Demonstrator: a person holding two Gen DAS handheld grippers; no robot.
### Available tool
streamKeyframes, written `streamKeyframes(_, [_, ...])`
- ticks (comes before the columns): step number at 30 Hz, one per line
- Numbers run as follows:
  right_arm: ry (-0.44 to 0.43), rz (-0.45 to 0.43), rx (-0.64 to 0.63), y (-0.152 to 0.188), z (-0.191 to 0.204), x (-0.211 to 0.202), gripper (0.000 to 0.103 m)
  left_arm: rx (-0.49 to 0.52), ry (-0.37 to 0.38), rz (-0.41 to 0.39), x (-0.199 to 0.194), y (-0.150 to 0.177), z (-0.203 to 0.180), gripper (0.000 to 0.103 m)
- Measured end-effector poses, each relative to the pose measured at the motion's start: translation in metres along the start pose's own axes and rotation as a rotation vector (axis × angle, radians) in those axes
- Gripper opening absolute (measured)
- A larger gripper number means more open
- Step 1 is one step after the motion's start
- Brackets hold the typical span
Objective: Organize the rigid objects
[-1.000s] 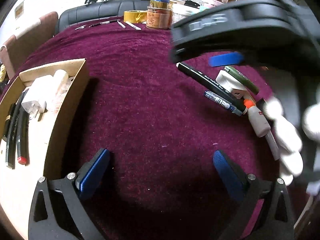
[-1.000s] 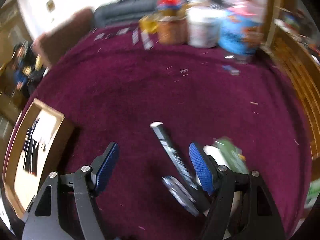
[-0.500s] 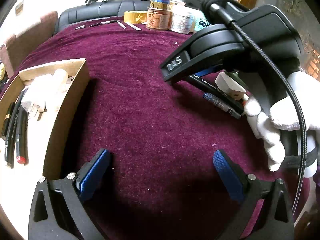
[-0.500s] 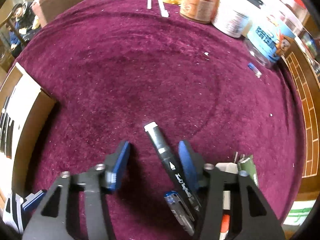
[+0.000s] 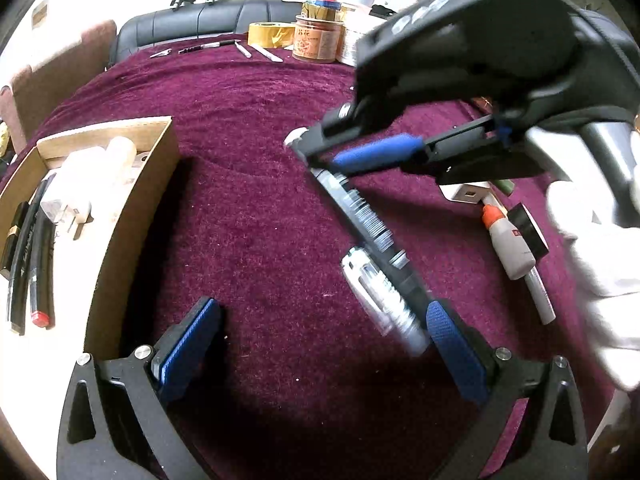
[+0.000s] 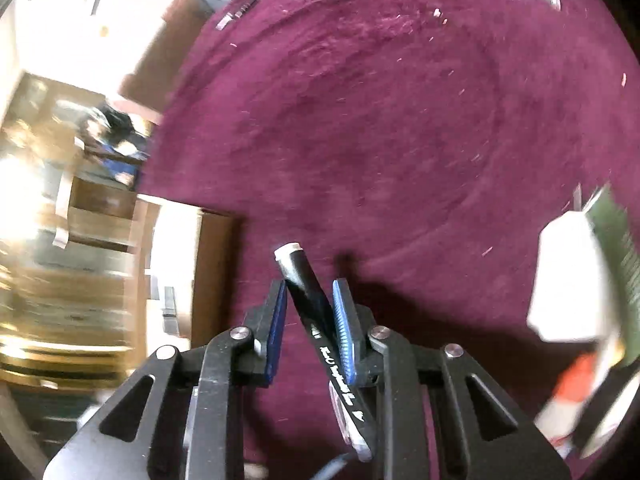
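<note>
Right hand-held gripper (image 6: 310, 312), its jaws just closing, clamps a black marker (image 6: 308, 292) near its pale-capped end, over the maroon-covered tabletop (image 6: 400, 120). Left hand-held gripper (image 5: 320, 340) hangs wide open and empty beside a cardboard box (image 5: 132, 200) holding pens; a clear pen (image 5: 376, 292) lies against the marker.

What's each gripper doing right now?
Left gripper: open, holding nothing.
Right gripper: jaws have just been closing, now shut on the black marker.
</note>
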State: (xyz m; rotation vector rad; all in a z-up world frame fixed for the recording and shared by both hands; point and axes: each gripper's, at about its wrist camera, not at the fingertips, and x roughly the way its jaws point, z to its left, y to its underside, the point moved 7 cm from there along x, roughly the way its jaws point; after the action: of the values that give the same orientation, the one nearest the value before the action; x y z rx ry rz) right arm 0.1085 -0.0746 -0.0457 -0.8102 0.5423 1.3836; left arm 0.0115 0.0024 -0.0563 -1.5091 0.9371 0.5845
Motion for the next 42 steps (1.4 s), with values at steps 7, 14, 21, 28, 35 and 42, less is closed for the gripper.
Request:
streamKeyframes(7, [0.151,-0.164,-0.052,0.013,-0.011,-0.051,0.022,-0.007,0.024,-0.005,-0.001,-0.001,0.001,0.101])
streamKeyframes(14, [0.273,-0.523,-0.103,0.036,-0.028,-0.110,0.027,-0.024,0.080,-0.011,-0.003,-0.002,0.001,0.101])
streamKeyframes(21, [0.444,-0.823,-0.063,0.053,-0.087,-0.164,0.062,-0.152,0.067,0.032,0.001,-0.015,0.010,0.096])
streamKeyframes(28, [0.339,-0.787,0.108,0.047,-0.130,-0.165,0.062,0.002,-0.173,0.108,0.033,-0.044,-0.005,0.019])
streamKeyframes(35, [0.297,-0.761,0.081,0.050,-0.121,-0.156,0.062,0.016,-0.121,0.121,0.034,-0.037,-0.018,0.011])
streamKeyframes(42, [0.303,-0.742,0.046,0.056,-0.116,-0.152,0.062,0.174,-0.246,0.018,0.030,-0.028,-0.037,0.010])
